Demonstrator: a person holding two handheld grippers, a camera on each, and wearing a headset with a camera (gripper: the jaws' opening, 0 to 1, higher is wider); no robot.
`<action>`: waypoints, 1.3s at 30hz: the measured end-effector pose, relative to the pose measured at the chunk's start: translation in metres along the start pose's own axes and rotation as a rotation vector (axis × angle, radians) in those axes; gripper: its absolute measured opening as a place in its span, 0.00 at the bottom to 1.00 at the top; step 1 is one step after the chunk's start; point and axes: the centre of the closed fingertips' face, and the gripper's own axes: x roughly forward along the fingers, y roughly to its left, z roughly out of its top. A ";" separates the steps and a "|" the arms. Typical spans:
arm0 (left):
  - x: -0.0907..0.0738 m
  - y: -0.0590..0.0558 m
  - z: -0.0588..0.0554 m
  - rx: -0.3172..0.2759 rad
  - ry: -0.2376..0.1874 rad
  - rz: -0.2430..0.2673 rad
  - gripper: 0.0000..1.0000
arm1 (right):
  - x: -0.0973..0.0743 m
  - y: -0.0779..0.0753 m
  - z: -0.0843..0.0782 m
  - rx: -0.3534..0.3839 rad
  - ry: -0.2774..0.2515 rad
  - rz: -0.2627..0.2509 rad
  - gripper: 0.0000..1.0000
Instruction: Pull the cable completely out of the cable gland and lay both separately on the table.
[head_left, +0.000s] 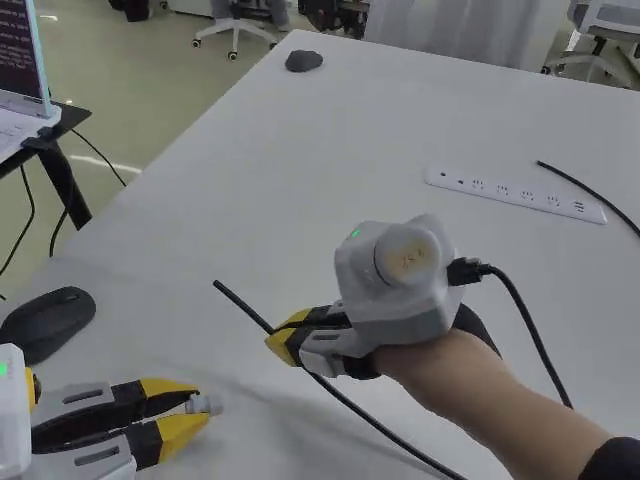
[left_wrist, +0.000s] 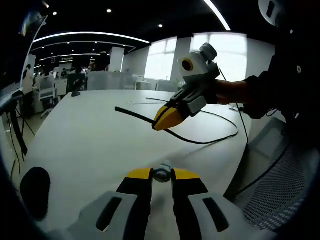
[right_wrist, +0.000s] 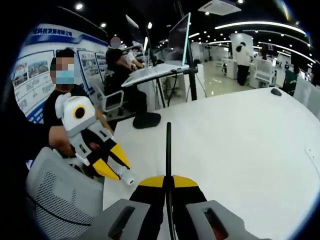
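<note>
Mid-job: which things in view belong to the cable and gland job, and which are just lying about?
Job: cable, held in the right gripper; cable gland, held in the left gripper.
Lying about: power strip; mouse; laptop; dark object at the table's far end.

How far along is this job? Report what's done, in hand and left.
Done: the cable is clear of the cable gland; they are apart. In hand: the right tool is shut on the cable, the left tool on the cable gland. Left: lay both separately on the table.
</note>
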 end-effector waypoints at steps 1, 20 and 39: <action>0.000 0.001 -0.001 -0.001 -0.004 0.004 0.15 | 0.003 -0.001 0.001 0.003 -0.006 -0.002 0.00; 0.007 0.024 -0.031 -0.021 -0.027 0.083 0.15 | 0.062 -0.010 -0.010 -0.010 -0.101 -0.118 0.00; 0.011 0.023 -0.032 -0.081 -0.097 0.074 0.16 | 0.078 -0.019 -0.022 -0.153 -0.075 -0.166 0.00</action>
